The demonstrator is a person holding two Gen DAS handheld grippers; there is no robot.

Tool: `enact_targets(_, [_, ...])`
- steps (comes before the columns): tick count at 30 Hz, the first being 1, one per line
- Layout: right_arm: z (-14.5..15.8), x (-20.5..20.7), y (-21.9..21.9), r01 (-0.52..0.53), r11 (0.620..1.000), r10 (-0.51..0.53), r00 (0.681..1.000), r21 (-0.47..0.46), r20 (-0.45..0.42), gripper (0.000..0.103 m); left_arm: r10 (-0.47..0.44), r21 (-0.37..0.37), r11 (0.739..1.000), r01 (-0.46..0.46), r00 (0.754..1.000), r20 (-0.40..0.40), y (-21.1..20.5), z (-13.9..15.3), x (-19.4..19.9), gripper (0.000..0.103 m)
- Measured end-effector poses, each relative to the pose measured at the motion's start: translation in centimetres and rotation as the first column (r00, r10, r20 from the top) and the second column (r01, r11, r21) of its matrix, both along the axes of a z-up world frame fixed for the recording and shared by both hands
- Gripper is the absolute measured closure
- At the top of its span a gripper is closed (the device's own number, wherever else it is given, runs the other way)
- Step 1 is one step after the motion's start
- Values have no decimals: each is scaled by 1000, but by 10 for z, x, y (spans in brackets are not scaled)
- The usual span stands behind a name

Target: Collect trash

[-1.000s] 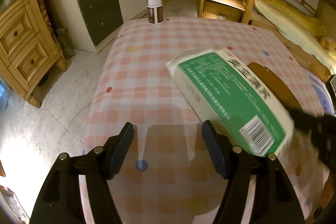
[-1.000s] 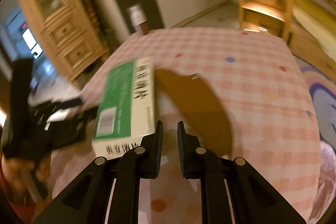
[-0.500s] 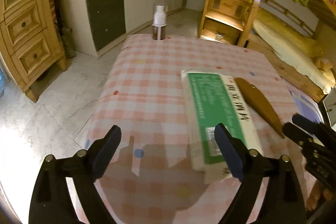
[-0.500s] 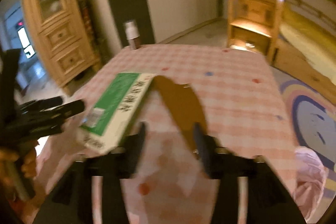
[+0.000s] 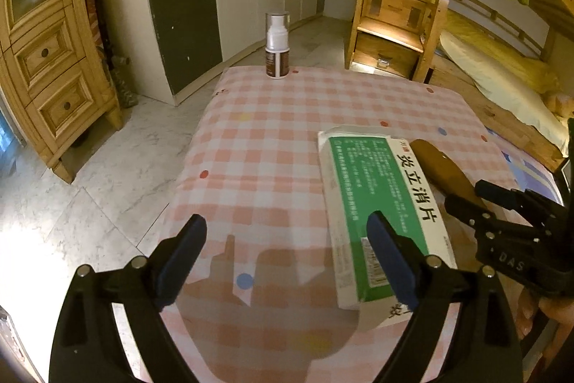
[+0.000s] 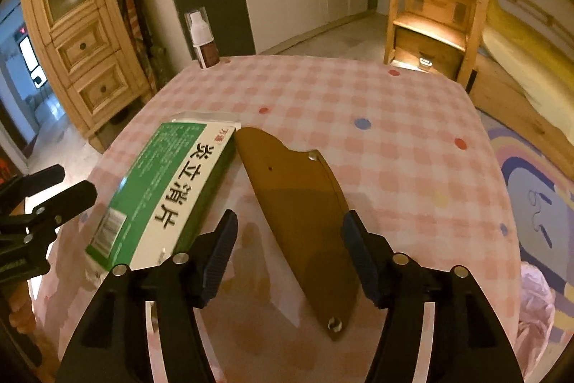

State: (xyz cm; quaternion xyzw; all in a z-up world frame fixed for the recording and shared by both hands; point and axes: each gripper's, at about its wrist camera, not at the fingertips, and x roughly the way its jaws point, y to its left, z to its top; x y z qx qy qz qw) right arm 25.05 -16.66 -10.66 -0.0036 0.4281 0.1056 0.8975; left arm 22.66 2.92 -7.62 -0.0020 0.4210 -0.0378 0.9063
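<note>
Green medicine box (image 5: 380, 203) lies flat on the checkered bench (image 5: 272, 139), right next to a brown curved piece (image 6: 301, 210). Left gripper (image 5: 287, 257) wide apart w/ nothing in it, right gripper (image 6: 290, 250) also apart, over the brown piece. Spray bottle (image 5: 277, 45) at far edge.
</note>
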Motion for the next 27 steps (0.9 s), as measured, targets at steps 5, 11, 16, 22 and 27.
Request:
enact_targets(5, [0, -5, 7, -24, 996, 24, 1000, -81, 4, 48, 4, -17, 1000, -4, 1000, -7, 4, 0, 2, 15])
enact_targets(11, [12, -28, -5, -13, 999, 15, 1000, -47, 24, 79, -27, -41, 999, 27, 1000, -8, -1, 1, -6, 15])
enact_targets(16, [15, -46, -19, 1, 1000, -1, 1000, -2, 4, 83, -49, -86, 995, 47, 998, -26, -10, 0, -15, 12])
enact_targets(22, [13, -48, -19, -9, 999, 10, 1000, -33, 15, 47, -41, -42, 998, 40, 999, -7, -20, 1, -19, 12])
enact_targets(27, [4, -32, -14, -6, 998, 5, 1000, -67, -15, 35, -32, -38, 999, 32, 999, -11, -16, 0, -15, 12])
